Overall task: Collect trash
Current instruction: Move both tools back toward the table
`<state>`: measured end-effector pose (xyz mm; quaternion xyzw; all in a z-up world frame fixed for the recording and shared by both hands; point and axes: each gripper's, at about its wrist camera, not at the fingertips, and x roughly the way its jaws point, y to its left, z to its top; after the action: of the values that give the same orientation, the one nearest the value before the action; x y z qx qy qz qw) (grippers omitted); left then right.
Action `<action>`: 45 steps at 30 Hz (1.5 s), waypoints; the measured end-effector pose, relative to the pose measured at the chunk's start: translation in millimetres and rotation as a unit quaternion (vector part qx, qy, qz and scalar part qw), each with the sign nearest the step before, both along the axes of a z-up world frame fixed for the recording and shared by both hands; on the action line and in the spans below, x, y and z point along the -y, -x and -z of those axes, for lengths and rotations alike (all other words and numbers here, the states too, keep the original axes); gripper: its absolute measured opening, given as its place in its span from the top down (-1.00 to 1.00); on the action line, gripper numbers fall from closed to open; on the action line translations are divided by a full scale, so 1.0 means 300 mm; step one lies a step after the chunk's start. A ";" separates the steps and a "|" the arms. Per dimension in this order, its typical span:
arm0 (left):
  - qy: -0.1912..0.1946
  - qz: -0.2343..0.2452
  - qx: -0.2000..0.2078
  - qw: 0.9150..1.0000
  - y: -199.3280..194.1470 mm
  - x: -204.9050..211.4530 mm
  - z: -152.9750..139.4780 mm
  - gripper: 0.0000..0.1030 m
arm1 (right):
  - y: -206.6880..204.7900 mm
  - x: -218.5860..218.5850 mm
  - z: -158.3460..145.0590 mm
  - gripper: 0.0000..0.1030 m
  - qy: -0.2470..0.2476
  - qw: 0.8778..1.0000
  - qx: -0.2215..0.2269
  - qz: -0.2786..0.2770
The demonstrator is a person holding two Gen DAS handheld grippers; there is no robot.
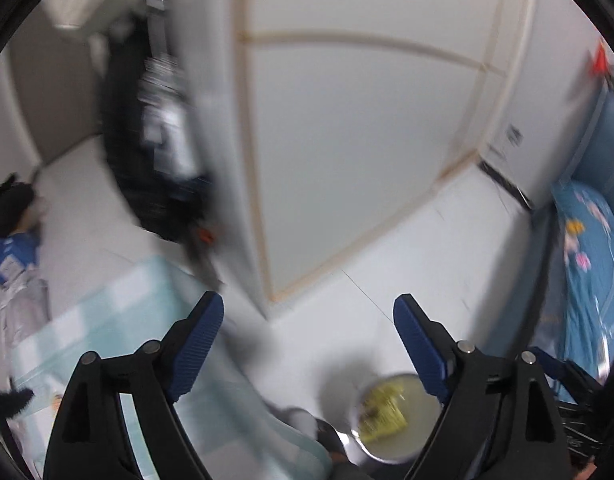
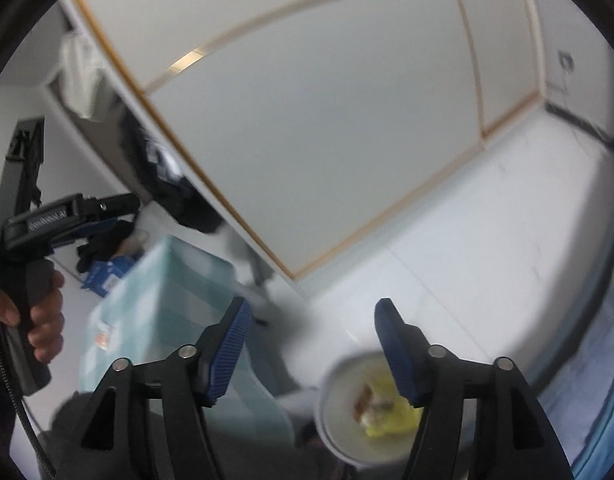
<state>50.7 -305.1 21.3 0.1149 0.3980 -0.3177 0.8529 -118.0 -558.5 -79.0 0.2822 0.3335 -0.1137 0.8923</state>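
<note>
While wide and empty, both tools (image 1: 307, 316) (image 2: 311, 320) above bin's rim (image 2: 327, 384), bare floor (image 1: 407, 240) beyond.

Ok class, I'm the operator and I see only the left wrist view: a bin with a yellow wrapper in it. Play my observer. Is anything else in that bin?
Observer: Yes. The right wrist view shows a brown scrap beside the yellow wrapper inside the bin.
Operator: Is the right claw carrying anything?
Observer: No. The right claw is open, with nothing between its pads.
Operator: What holds my left claw?
Observer: A bare hand wraps the handle of the left claw, at the left edge of the right wrist view.
</note>
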 end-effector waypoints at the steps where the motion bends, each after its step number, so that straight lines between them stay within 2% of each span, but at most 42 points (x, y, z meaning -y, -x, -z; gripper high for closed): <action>1: 0.006 -0.012 0.010 1.000 -0.003 -0.038 -0.016 -0.72 | -0.009 -0.024 -0.031 -0.31 0.006 1.000 0.012 -0.007; 5: 0.026 -0.072 0.051 0.996 -0.009 -0.197 -0.056 -0.88 | -0.064 -0.142 -0.156 -0.39 0.029 0.997 0.052 -0.044; 9: 0.023 -0.106 0.072 0.991 -0.028 -0.328 -0.084 -0.89 | -0.137 -0.278 -0.266 -0.40 0.071 0.991 0.074 -0.091; 13: 0.047 -0.157 0.089 0.983 -0.050 -0.492 -0.117 -0.90 | -0.202 -0.429 -0.356 -0.56 0.096 0.981 0.107 -0.133; 17: 0.083 -0.212 0.097 0.969 -0.085 -0.671 -0.159 -0.91 | -0.277 -0.548 -0.401 -0.69 0.104 0.972 0.127 -0.166; 19: 0.100 -0.252 0.110 0.956 -0.113 -0.787 -0.169 -0.96 | -0.314 -0.611 -0.408 -0.81 0.107 0.969 0.129 -0.180; 21: 0.110 -0.283 0.117 0.946 -0.134 -0.877 -0.167 -0.97 | -0.357 -0.670 -0.408 -0.81 0.109 0.965 0.131 -0.200; 25: 0.109 -0.327 0.114 0.932 -0.152 -1.004 -0.108 -0.97 | -0.462 -0.795 -0.393 -0.81 0.123 0.955 0.128 -0.237; 28: 0.109 -0.351 0.088 0.926 -0.189 -1.074 -0.030 -0.97 | -0.528 -0.866 -0.373 -0.81 0.119 0.950 0.123 -0.262; 31: 0.104 -0.362 0.050 0.925 -0.233 -1.101 0.053 -0.97 | -0.591 -0.948 -0.352 -0.81 0.122 0.943 0.115 -0.286; 36: 0.098 -0.374 0.005 0.922 -0.280 -1.170 0.117 -0.97 | -0.746 -1.107 -0.279 -0.81 0.126 0.926 0.086 -0.346; 40: 0.100 -0.382 -0.033 0.918 -0.304 -1.227 0.147 -0.97 | -0.864 -1.217 -0.191 -0.81 0.116 0.910 0.050 -0.394; 45: 0.087 -0.387 -0.045 0.917 -0.330 -1.265 0.175 -0.97 | -1.026 -1.347 -0.026 -0.73 0.106 0.895 -0.009 -0.433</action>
<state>149.8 74.3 -31.2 -0.1370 0.4207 -0.0008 0.8968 189.7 -154.4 -71.2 0.0122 0.4163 0.2471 0.8749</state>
